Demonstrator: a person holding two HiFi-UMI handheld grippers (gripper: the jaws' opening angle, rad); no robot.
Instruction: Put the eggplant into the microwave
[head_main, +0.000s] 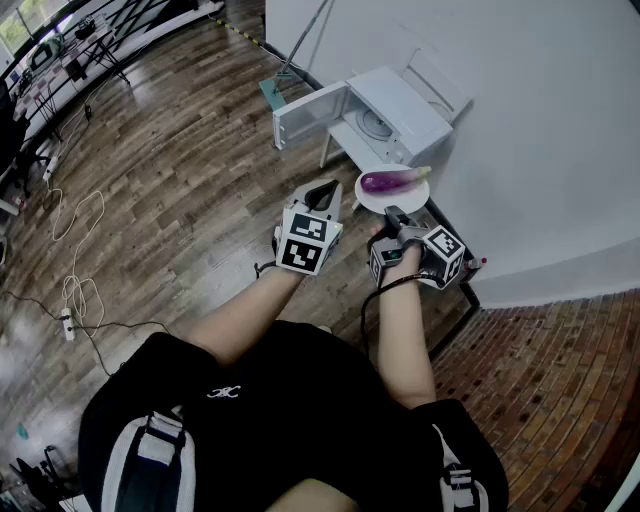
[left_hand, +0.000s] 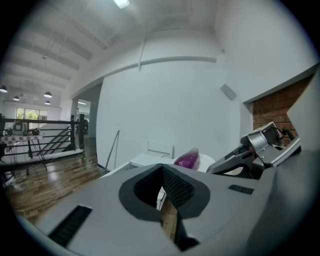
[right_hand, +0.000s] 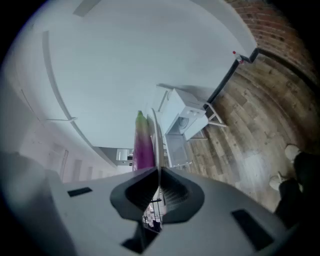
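My right gripper (right_hand: 159, 172) has its jaws clamped on the rim of a white plate (head_main: 368, 204) carrying the eggplant (head_main: 392, 180). My left gripper (head_main: 322, 190) sits just beside it, jaws together and empty. Ahead, against the white wall (head_main: 520, 120), stands the microwave (head_main: 390, 110), its door (head_main: 310, 115) hanging open over wood-plank floor (head_main: 170, 150), and cables (head_main: 75, 250) trail off to the left.

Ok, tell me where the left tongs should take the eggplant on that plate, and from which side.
Take the eggplant at its purple middle, across its narrow width, probably from above. It lies flat on the plate, green stem end toward the wall, and the right tongs pinch the near rim, blocking that side. The left tongs, now shut, must open first.
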